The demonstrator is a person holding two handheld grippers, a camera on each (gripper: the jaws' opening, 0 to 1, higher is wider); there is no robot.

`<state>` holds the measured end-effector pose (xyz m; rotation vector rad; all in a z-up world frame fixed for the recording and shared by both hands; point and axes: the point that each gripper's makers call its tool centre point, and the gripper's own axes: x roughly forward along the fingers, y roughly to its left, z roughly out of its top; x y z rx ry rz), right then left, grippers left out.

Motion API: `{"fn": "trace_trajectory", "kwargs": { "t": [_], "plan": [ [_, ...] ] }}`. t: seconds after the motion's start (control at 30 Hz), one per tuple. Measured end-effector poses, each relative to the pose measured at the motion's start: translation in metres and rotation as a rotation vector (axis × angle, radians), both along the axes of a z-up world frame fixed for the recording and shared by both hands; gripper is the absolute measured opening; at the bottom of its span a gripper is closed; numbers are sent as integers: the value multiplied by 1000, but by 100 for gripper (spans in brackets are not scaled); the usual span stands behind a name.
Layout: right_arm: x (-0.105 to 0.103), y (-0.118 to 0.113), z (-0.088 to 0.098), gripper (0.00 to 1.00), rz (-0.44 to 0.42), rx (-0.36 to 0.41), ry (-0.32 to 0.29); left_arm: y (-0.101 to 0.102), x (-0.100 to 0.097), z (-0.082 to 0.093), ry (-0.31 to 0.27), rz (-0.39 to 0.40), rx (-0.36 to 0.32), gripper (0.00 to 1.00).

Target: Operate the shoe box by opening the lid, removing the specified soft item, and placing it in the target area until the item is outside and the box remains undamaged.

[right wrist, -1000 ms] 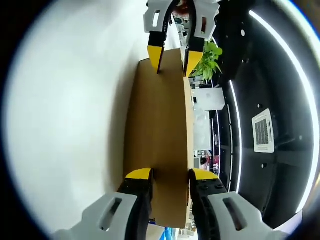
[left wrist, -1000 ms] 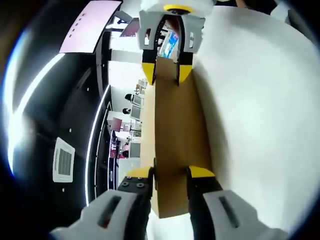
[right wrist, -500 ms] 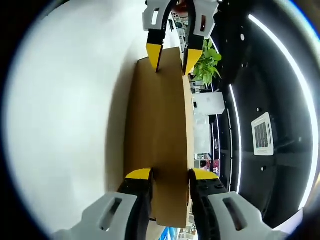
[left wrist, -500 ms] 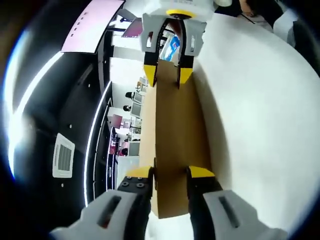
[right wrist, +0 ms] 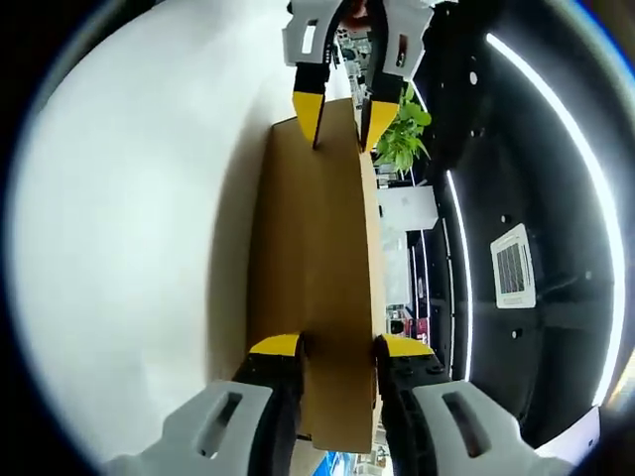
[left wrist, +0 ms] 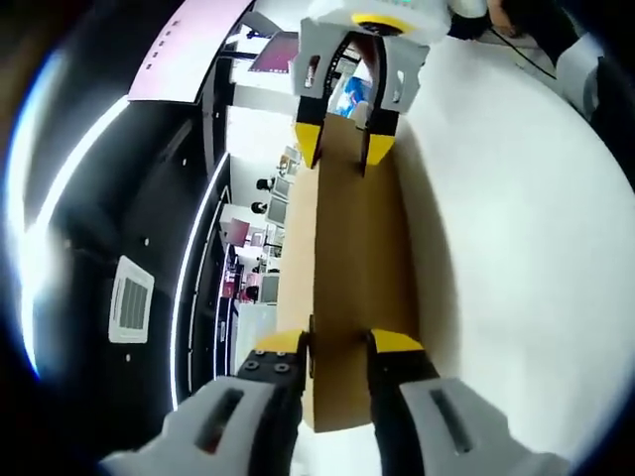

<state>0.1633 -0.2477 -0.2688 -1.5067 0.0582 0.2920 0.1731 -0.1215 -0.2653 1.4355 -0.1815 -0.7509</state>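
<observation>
both tongs, left [left wrist: 339,344] and right [right wrist: 339,344], stay clamped on opposite ends of the cardboard lid [left wrist: 347,278]; it has tilted slightly more above the table [left wrist: 516,248], so lid removal continues.

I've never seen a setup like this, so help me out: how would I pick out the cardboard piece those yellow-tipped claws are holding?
Start from the wide white table. Standing up from it is a long, plain brown cardboard lid, pinched at its near end by the left gripper and at its far end by the right gripper. It is the only flat brown panel between the white surface and the dark ceiling.
</observation>
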Motion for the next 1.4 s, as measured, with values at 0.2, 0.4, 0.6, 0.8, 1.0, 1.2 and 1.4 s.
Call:
{"fn": "trace_trajectory", "kwargs": {
  "t": [0.2,0.4,0.6,0.8,1.0,1.2,1.4],
  "plan": [
    [-1,-2,0,28,11,2,32,0,-3,2,-1,1,7,22],
    [-7,-3,-1,28,19,7,38,-1,-6,1,-18,0,20,22],
    [-10,-1,0,28,30,11,43,-2,-6,-7,-29,20,33,31],
    [-12,-1,0,28,42,19,36,-3,-3,-2,-70,30,26,27],
    [-12,-2,1,28,49,19,37,-5,-6,0,-48,61,12,27],
    [-12,-4,0,28,39,7,39,-4,-7,-1,-43,72,-2,27],
    [-13,-3,1,29,28,17,43,-5,-10,-3,10,74,-38,32]
  ]
}}
